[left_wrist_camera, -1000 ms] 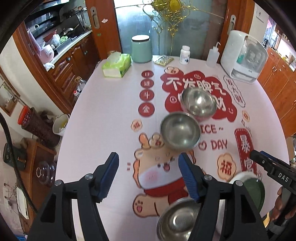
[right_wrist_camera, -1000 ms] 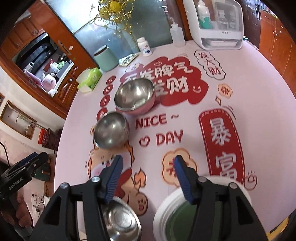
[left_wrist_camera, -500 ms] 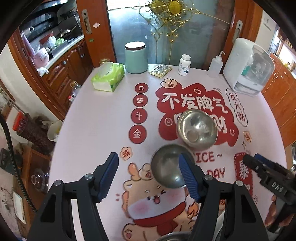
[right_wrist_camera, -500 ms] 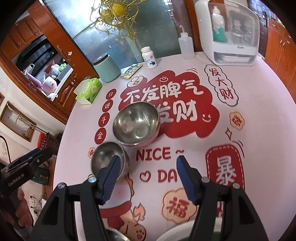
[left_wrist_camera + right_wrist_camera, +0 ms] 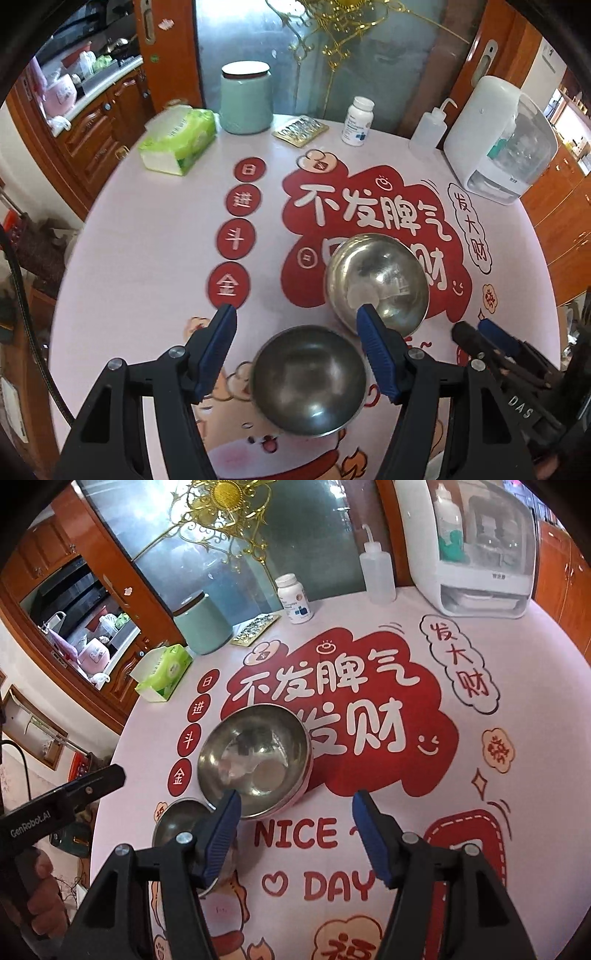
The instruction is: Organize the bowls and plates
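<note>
Small steel bowl low centre of left view, framed by left gripper, jaws spread, no contact. Larger steel bowl just beyond on desk. Right gripper jaws spread, empty, below larger bowl.

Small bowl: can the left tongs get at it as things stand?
Probably yes. The small bowl sits upright between the open left tongs, nothing on top; the big bowl lies just beyond it, near the tongs' right finger.
</note>
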